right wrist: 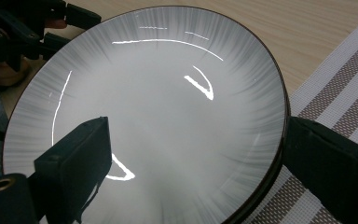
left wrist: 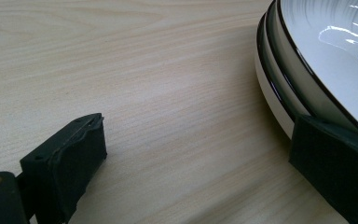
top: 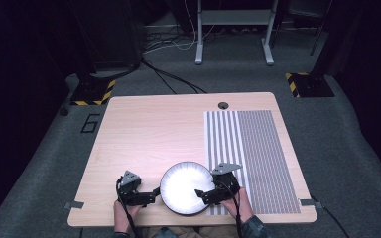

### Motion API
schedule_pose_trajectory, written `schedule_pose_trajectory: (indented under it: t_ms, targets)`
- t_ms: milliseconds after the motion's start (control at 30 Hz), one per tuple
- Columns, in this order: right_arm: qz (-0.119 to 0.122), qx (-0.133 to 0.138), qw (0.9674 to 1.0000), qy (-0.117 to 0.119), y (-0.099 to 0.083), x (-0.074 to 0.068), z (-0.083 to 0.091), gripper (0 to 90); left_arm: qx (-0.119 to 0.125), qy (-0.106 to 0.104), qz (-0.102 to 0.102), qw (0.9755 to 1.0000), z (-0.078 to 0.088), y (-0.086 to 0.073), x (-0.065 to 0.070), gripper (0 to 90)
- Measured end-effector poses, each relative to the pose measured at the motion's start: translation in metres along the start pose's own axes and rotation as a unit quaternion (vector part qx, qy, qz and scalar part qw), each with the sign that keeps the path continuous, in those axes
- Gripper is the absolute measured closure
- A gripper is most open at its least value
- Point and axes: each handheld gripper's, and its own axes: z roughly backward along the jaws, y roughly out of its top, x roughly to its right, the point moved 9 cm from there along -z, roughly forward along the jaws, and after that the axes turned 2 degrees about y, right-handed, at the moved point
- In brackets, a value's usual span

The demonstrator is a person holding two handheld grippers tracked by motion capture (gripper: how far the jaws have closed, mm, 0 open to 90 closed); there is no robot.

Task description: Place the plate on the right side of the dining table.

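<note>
White glazed round plate with dark rim [top: 185,188]: high view, near edge of the pale wooden table [top: 154,129], its right side just over the grey-and-white striped woven placemat [top: 258,153].
Left gripper [top: 151,194]: high view, at the plate's left rim.
Right gripper [top: 202,194]: high view, over the plate's right rim.
Left gripper view: jaws apart; right jaw touches the rim of stacked plates [left wrist: 279,88], left jaw over bare wood.
Right gripper view: jaws apart, astride the plate's rim [right wrist: 168,116], one jaw above the glaze, the other outside over the placemat [right wrist: 340,88]; not clamped.
</note>
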Motion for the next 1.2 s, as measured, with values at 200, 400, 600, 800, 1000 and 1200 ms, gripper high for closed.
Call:
schedule_pose_trajectory:
  t_ms: [200,400,600,800,1000,1200]
  targets:
    - [0.016,-0.017,0.9997,0.001,-0.002,-0.01,-0.011,8.2,-0.003,0.007,-0.001,1.0,-0.001,0.0,0.0,5.6]
    - [0.005,-0.015,0.9999,0.002,-0.003,-0.008,-0.014,8.7,-0.007,0.006,-0.004,0.9999,0.0,-0.002,0.0,5.7]
    - [0.009,-0.017,0.9998,-0.005,-0.003,-0.007,-0.017,9.4,-0.011,0.012,-0.015,0.9997,0.001,-0.004,0.001,4.9]
    - [0.009,-0.025,0.9996,-0.003,-0.006,-0.008,-0.023,11.6,-0.013,0.019,-0.002,0.9997,0.006,-0.005,-0.003,4.4]
    - [0.016,-0.023,0.9996,-0.006,-0.01,-0.01,-0.029,12.2,0.01,0.022,0.035,0.9991,0.02,0.0,-0.01,2.7]
    - [0.012,-0.011,0.9998,-0.01,-0.01,-0.011,-0.03,12.2,0.026,0.017,0.037,0.9988,0.037,0.012,-0.009,2.6]
